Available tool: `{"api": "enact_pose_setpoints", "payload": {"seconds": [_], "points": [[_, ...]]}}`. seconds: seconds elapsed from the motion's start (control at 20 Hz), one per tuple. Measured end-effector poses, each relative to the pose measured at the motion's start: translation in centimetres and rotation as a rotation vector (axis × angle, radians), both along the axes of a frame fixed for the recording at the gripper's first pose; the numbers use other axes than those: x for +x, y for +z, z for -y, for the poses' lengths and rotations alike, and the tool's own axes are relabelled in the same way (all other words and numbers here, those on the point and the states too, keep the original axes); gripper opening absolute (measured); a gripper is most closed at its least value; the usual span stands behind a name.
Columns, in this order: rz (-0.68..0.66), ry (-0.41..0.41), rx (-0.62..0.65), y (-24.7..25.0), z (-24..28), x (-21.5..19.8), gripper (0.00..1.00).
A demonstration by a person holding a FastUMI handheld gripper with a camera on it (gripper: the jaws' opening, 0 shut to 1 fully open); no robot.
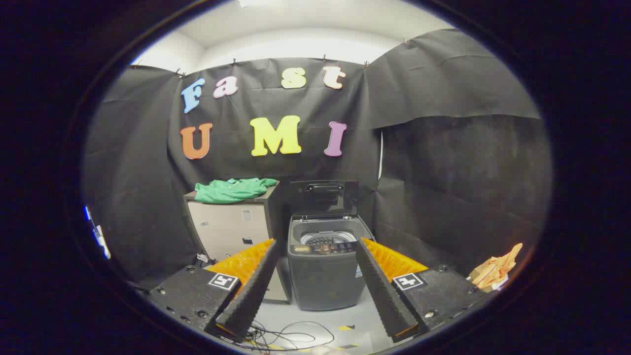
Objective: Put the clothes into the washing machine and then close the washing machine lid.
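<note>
Black cloth walls enclose the booth on three sides, with a pale ceiling above and a grey floor [315,320] below.

Item: washing machine [323,271]. Dark top-loading unit, standing on the floor against the back wall, beyond the fingers and framed between them. Drum opening visible from above; no fabric can be seen in it from here.

Item: lid [323,197]. Raised upright behind the drum opening, leaning toward the back wall. Not closed.

Item: cabinet [231,227]. Pale box just beside the washing machine on its left side as seen from the gripper.

Item: green garment [231,190]. Lies crumpled on top of the cabinet, apart from the machine and well beyond the fingers. Untouched.

Item: gripper [315,281]. Fingers spread wide, nothing between them, pointing toward the machine.

Item: loose cables [286,337]. On the floor just ahead of the fingers.

Item: orange object [495,271]. On the floor off to the right by the side wall; what it is cannot be told.

Progress, as judged: nothing of the task is done yet. The clothes remain on the cabinet, the drum awaits loading and the lid stands open. Left to do: reach the garment, grasp it, carry it over the drum, drop it in, then bring the lid down.
</note>
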State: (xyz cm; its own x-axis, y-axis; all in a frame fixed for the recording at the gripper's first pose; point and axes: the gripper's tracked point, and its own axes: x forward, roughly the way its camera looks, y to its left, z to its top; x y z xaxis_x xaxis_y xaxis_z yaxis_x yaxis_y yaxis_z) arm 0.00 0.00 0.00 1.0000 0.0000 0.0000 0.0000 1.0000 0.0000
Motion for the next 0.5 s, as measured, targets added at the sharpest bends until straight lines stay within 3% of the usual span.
{"api": "enact_pose_setpoints", "payload": {"seconds": [0.5], "points": [[0.015,-0.002,-0.009,0.4,-1.0,-1.2,0.99]]}}
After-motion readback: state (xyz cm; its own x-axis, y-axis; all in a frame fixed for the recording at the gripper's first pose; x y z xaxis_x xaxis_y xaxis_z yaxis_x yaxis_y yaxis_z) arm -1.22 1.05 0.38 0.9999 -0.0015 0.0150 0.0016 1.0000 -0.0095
